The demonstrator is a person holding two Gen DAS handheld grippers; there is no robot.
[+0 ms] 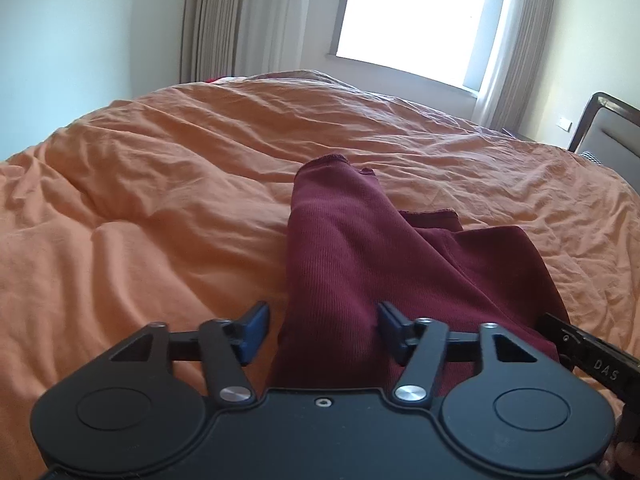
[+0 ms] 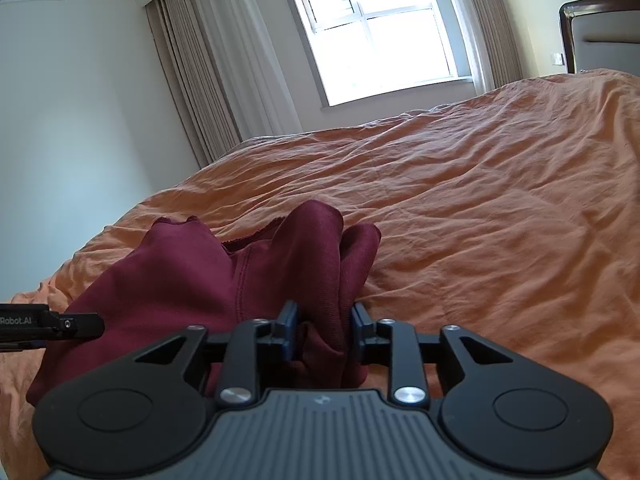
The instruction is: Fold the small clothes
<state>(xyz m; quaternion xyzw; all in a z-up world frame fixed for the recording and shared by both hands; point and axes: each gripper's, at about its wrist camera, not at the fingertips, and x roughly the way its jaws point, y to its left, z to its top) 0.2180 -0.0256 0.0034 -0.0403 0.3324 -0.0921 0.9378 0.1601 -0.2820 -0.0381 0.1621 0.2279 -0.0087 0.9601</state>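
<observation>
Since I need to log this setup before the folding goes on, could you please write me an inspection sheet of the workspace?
Surface: orange bedspread, wrinkled, covering the bed.
Job's things: one maroon garment, bunched and partly folded on the bedspread.
Clutter: nothing seen.
Grippers: left hand-held gripper open, jaws either side of the garment's edge; right hand-held gripper shut on a bunch of the garment.
Cables: nothing seen.
Surroundings: bright window, beige curtains, headboard, pale walls.

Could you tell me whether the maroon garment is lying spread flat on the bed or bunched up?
Bunched up. The maroon garment rises in thick folds off the orange bedspread, and the right gripper pinches a gathered fold of it.
</observation>
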